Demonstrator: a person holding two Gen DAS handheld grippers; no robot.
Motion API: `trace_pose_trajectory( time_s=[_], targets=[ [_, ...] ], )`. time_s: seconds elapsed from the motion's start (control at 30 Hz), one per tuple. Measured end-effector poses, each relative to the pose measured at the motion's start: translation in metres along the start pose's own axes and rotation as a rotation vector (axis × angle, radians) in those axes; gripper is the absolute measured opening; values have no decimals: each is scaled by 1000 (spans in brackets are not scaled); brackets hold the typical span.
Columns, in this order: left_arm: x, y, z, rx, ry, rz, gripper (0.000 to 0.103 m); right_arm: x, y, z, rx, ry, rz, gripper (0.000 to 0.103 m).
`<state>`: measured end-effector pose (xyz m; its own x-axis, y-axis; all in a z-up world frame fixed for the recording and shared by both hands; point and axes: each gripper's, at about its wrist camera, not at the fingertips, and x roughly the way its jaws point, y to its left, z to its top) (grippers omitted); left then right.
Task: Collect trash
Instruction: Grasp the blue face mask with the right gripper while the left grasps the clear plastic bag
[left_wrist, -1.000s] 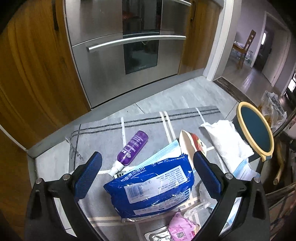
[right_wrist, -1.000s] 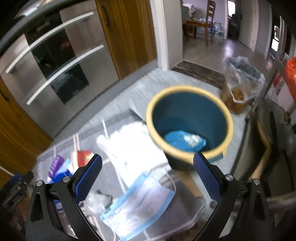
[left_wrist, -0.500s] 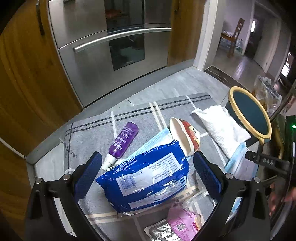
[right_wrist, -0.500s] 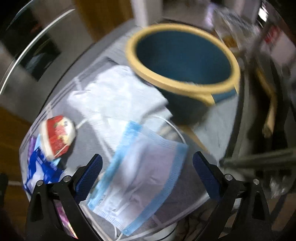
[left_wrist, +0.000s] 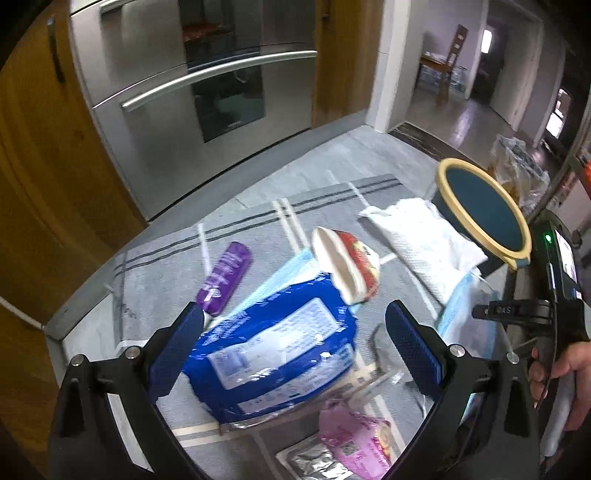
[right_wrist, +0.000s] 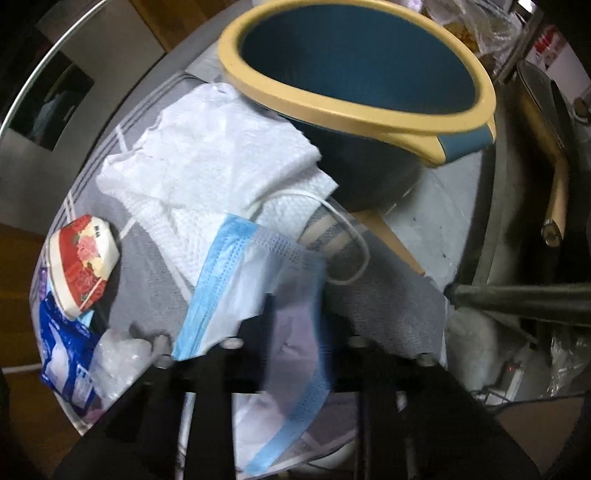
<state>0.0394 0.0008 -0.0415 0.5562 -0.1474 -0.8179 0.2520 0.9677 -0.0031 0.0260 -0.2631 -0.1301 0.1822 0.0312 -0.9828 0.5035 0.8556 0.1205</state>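
The right gripper, wide open a second ago above the bin, has dropped low and its jaws are closing on the blue face mask, whose pleated sheet bunches between them. The left gripper hangs open and empty over the blue wipes pack, much as before. The mask lies on the grey mat, overlapping the white paper towel. The teal bin stands just beyond, its yellow rim touching the towel. Bare mat lies right of the mask.

Left tool: black frame, blue textured pads, silver screws.
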Motion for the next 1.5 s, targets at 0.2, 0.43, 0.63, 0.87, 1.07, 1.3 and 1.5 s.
trace_pose_trajectory(
  time_s=[0.2, 0.43, 0.63, 0.87, 1.07, 1.3, 1.5],
  targets=[
    [9, -36, -6, 105, 33, -129, 84, -28, 11, 4, -54, -82, 32, 2],
    [35, -72, -20, 133, 144, -259, 56, -50, 19, 7, -109, -147, 47, 2],
    [58, -87, -34, 173, 232, -269, 24, -42, 7, 8, -87, -140, 51, 2],
    [60, -90, -37, 220, 230, -234, 4, -41, 11, 7, -97, -142, 50, 2],
    [39, -83, -25, 213, 156, -223, 3, -54, 15, 5, -112, -165, 80, 2],
    [4, -76, -5, 199, 17, -224, 3, -120, 28, 0, -254, -349, 162, 2],
    [-16, -76, 11, 199, -59, -217, 3, -165, 24, 8, -318, -514, 180, 2]
  ],
)
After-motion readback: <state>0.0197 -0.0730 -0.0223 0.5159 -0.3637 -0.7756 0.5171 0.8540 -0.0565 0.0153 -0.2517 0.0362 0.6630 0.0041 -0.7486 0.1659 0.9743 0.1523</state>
